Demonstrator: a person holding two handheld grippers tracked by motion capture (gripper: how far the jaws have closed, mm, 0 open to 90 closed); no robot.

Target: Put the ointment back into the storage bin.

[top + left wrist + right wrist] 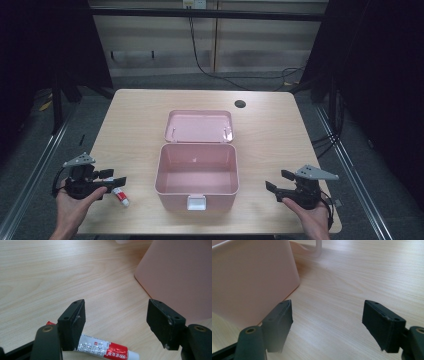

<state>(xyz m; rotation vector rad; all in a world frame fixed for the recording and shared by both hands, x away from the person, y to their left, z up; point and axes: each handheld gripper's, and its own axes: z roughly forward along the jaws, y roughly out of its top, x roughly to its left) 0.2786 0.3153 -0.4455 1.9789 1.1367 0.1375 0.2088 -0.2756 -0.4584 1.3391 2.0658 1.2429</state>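
A pink plastic box (pixel 196 172) stands open in the middle of the table, its lid (pixel 199 126) folded back behind it and a white latch (pixel 196 202) on its front. A small white and red tube (pixel 120 196) lies on the table left of the box. My left gripper (pixel 114 181) hovers open just over that tube (pixel 105 349), which lies below and between its jaws, nearer the left one. My right gripper (pixel 276 186) is open to the right of the box (pixel 249 282), with bare table between its jaws.
The wooden table (pixel 135 120) has a round cable hole (pixel 240 104) at the back right. The box's pink side wall (pixel 180 275) rises to the right of my left gripper. Dark floor and cables surround the table.
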